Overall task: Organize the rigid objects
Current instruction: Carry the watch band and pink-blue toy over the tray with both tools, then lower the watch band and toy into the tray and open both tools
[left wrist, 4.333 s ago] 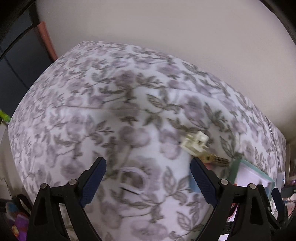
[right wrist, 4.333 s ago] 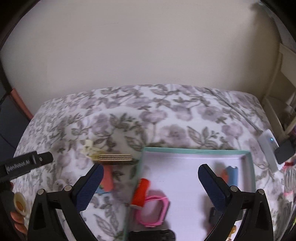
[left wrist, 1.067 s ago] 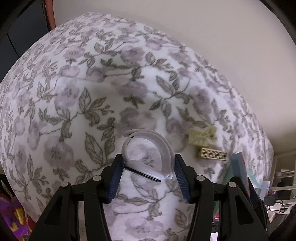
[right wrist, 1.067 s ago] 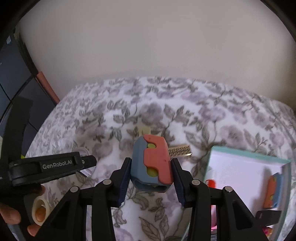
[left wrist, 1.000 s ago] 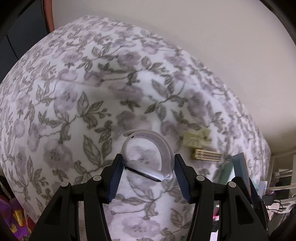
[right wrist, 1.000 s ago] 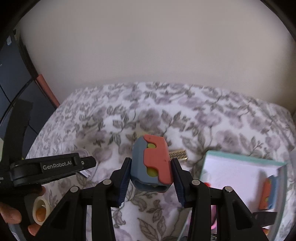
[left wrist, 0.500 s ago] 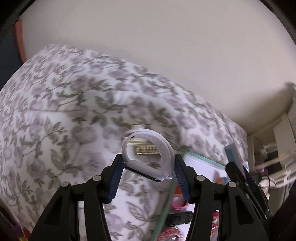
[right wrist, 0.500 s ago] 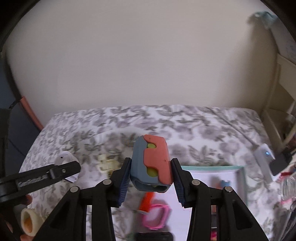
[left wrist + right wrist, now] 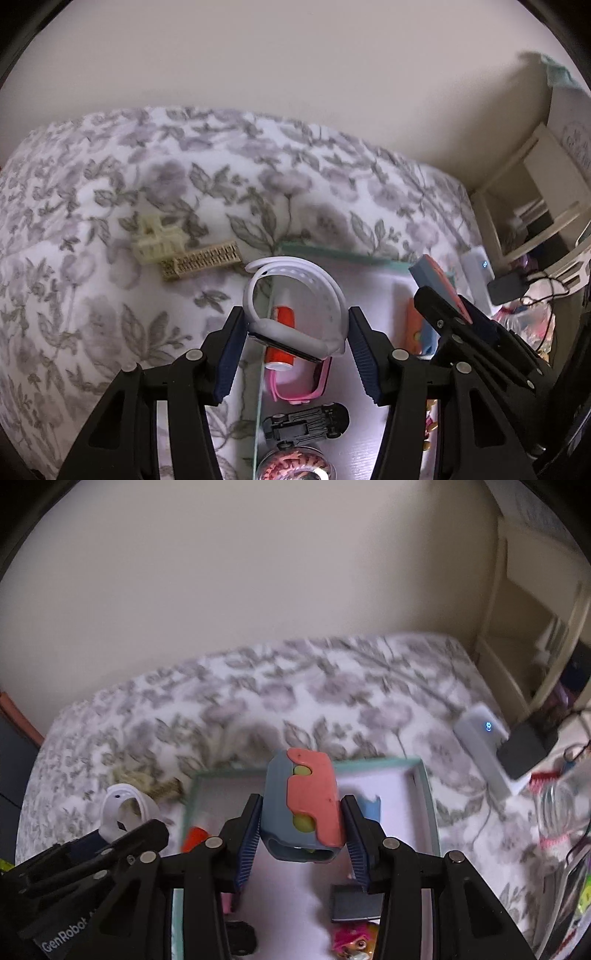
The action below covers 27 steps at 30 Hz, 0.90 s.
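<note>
My left gripper (image 9: 295, 347) is shut on a white wristband (image 9: 295, 295) and holds it above the left edge of the teal-rimmed white tray (image 9: 332, 254). My right gripper (image 9: 301, 834) is shut on a blue and coral toy block (image 9: 303, 805) above the same tray (image 9: 424, 782). The tray holds a red tube (image 9: 282, 332), a pink wristband (image 9: 295, 387), a black toy car (image 9: 306, 424) and other small items. A cream clip (image 9: 157, 240) and a tan comb-like connector (image 9: 201, 260) lie on the floral bedspread left of the tray.
The floral bed (image 9: 110, 184) runs back to a cream wall. A white device with a blue light (image 9: 480, 731) and a dark adapter (image 9: 521, 749) lie at the bed's right edge. A cream shelf unit (image 9: 535, 627) stands at the right.
Both grippers closed on their objects, lifted them off the bed and swung right. They now hang over the tray, which was off to the side before.
</note>
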Available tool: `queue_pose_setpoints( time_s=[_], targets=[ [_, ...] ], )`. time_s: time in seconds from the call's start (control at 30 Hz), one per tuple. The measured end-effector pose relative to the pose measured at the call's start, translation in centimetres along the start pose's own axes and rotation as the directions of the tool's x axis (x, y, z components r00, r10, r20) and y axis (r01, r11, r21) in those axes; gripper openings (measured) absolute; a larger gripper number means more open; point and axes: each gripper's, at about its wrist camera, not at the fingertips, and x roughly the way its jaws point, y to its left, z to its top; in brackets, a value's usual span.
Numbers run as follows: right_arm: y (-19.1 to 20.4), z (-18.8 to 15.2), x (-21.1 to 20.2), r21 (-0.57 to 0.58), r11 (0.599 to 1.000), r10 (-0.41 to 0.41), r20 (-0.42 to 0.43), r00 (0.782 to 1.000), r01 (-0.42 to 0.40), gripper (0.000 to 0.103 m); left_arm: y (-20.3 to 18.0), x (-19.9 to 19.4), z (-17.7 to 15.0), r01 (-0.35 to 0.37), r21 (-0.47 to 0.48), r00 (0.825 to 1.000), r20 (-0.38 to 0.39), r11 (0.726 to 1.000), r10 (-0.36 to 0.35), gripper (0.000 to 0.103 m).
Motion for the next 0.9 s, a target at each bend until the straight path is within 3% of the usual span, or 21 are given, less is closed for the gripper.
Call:
queue_pose_setpoints(
  time_s=[0.27,0.9],
  targets=[
    [-1.1,-1.1,2.2,0.02,1.0,-0.01,-0.072,0.997,0.012,0.045,0.1,3.2,-1.0,0.006,-0.001,0.997,-0.077,1.0,-0.006,0.057],
    [-1.5,-1.0,2.1,0.035,0.998,-0.058,-0.095,0.994,0.061,0.046,-0.6,4.0,-1.3,0.009,0.019,0.994,-0.106,1.0,-0.007,0.057]
  ],
)
